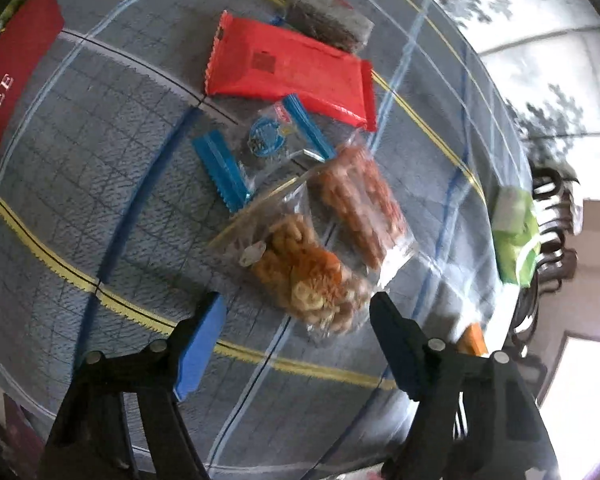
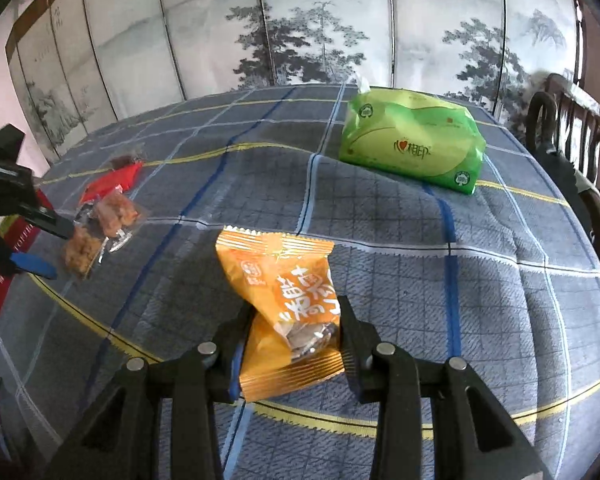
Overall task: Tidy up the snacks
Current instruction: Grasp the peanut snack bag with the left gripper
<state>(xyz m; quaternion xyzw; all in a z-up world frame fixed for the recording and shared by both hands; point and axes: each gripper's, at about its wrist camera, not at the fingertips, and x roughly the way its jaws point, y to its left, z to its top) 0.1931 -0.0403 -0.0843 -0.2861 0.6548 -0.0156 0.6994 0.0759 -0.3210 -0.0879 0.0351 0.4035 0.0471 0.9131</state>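
Observation:
A small pile of snacks lies on the plaid tablecloth (image 1: 100, 200): a red packet (image 1: 288, 76), a dark packet (image 1: 328, 20) behind it, a clear packet with blue ends (image 1: 260, 148), a clear bag of reddish sticks (image 1: 360, 204) and a clear bag of orange fried snacks (image 1: 308, 276). My left gripper (image 1: 296, 306) points down at the pile, its jaws apart on either side of the near end of the fried-snack bag, pads not pressing it. My right gripper (image 2: 296, 306) is shut on an orange snack packet (image 2: 284, 280), low over the cloth. The left gripper (image 2: 56, 252) also shows at the far left of the right wrist view.
A green tissue pack (image 2: 412, 140) lies at the far side of the table. A red coffee box (image 1: 8, 92) sits at the table's edge beside the pile. Dark wooden chairs (image 2: 572, 140) stand at the right edge, and a painted folding screen (image 2: 300, 20) stands behind.

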